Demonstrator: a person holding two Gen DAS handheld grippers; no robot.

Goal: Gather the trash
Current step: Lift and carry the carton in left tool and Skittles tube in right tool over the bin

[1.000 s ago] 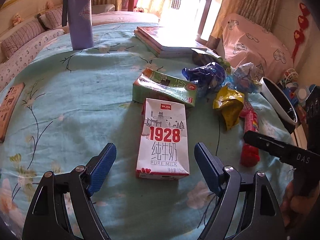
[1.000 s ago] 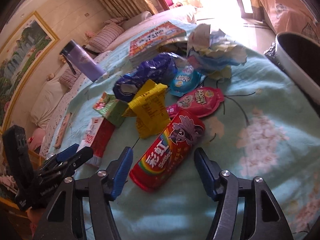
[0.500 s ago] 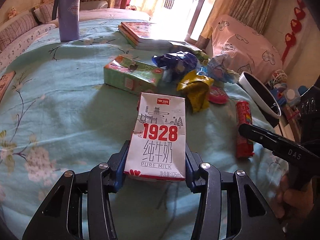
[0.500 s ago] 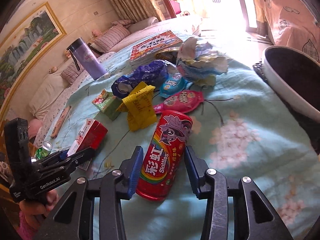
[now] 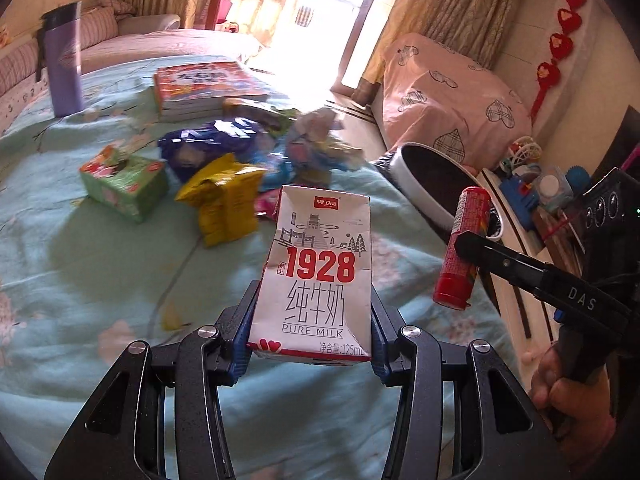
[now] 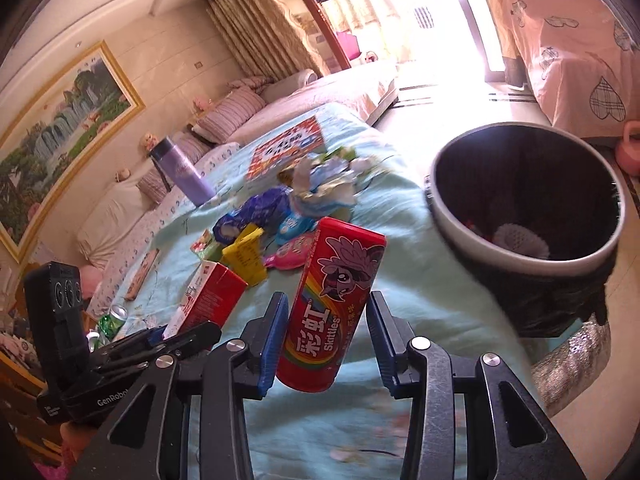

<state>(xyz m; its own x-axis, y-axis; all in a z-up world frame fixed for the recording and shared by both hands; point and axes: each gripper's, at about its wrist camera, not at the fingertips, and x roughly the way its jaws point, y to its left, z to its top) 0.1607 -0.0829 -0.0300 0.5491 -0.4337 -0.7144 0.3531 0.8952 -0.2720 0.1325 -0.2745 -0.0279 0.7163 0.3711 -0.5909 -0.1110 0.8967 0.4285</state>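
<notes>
In the left wrist view the left gripper (image 5: 312, 336) clamps a white milk carton (image 5: 316, 276), red "1928" on its face, at lower centre. In the right wrist view the right gripper (image 6: 326, 344) pinches a red candy tube (image 6: 334, 304) left of the bin (image 6: 528, 216). Half a second ago both lay on the blue cloth (image 5: 100, 264); now both are lifted clear.

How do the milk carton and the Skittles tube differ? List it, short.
Shape: the milk carton is a flat-sided box; the Skittles tube is a round cylinder.
Colour: the carton's front is white with red "1928" print; the tube is red with a rainbow and a pony.
Holder: the carton sits in the left gripper, the tube in the right gripper.
Shared: both are clamped between blue fingers, lifted off the bedspread.
</notes>
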